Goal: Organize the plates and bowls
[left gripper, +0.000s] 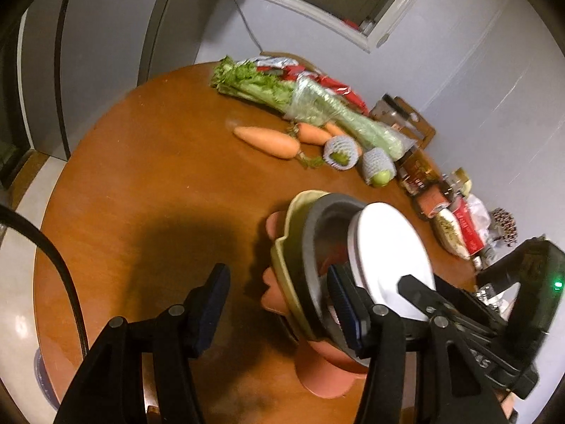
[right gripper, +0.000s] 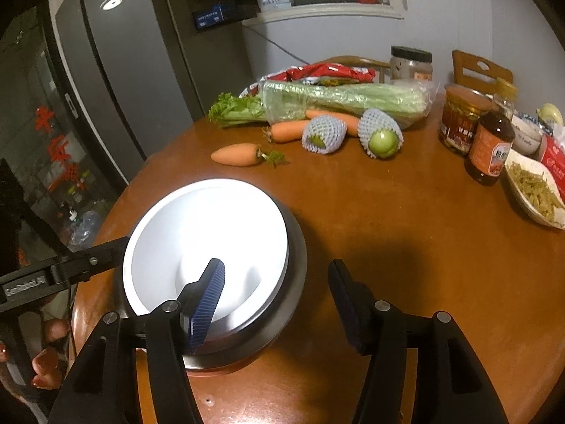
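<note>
Stacking near the round brown wooden table's (right gripper: 388, 247) left edge, a glossy white plate (right gripper: 204, 233) topped a dark grey bowl (right gripper: 293, 282); both the left gripper (left gripper: 279, 304) and right gripper (right gripper: 275, 300) gaped empty, bare wood to the right.

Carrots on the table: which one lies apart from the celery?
The single carrot nearest the white plate; the other carrots lie against the celery.

stacked dishes (left gripper: 317, 247) sit beside the open left hand-held gripper (left gripper: 279, 293).
</note>
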The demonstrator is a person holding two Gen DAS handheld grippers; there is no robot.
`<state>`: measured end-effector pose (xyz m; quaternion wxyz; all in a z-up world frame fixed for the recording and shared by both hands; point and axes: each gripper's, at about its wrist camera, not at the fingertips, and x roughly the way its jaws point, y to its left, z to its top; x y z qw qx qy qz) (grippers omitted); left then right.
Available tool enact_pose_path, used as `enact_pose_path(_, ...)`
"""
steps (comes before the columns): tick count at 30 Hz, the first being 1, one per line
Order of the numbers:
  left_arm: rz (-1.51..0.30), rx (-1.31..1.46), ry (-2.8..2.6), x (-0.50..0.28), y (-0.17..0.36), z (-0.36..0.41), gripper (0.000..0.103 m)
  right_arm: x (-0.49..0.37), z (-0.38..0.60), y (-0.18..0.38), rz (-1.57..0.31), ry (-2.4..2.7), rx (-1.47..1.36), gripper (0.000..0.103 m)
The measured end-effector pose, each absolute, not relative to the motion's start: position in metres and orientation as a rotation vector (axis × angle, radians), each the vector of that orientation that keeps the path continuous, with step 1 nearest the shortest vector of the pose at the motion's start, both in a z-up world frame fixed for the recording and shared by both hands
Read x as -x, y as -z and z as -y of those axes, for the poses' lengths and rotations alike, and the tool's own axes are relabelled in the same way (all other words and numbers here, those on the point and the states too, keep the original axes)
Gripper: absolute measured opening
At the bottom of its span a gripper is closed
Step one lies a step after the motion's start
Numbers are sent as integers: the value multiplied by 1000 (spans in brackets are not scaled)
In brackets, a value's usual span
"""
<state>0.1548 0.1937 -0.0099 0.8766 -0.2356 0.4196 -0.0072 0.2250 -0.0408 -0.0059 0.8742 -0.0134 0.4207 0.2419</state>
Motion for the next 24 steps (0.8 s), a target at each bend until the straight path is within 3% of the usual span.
enact_pose_path(24, -986, 439, 151, -180, 33, -161, 53, -238, 33, 30, -978, -579, -6, 64)
